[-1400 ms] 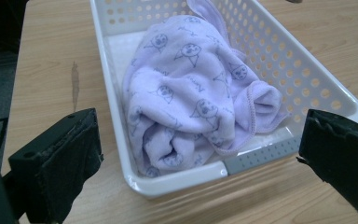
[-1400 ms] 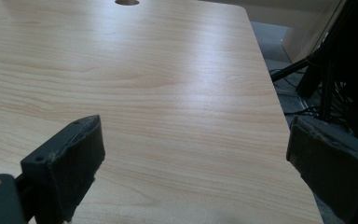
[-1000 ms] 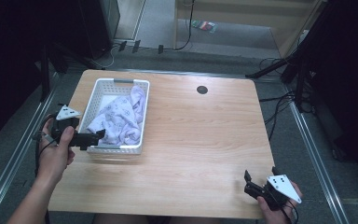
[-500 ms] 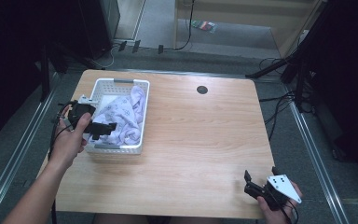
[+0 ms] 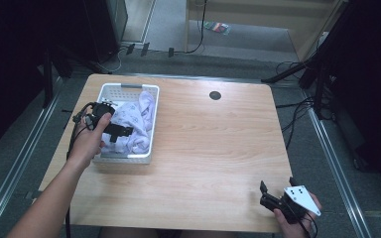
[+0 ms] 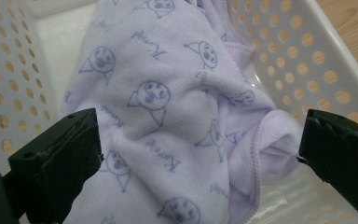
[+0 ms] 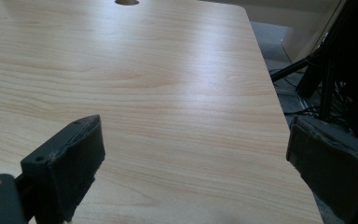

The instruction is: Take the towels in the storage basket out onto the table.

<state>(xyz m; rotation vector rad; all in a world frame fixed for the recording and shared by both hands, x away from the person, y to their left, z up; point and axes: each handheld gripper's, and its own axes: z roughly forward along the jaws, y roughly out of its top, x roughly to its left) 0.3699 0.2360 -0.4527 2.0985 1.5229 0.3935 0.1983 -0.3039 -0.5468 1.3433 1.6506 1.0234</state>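
Lilac cloth in the basket: small repeated blue script among printed cartoon faces, upside down and not clearly legible.

The table sits evenly lit from above in the high view; its surroundings drop to near black at the left and right edges; the picture is soft and grainy; in the right gripper view a pale sheen runs across the wood toward the far edge; both gripper views blur their near black fingers; the printed cloth stays sharp and bright, shadowless.
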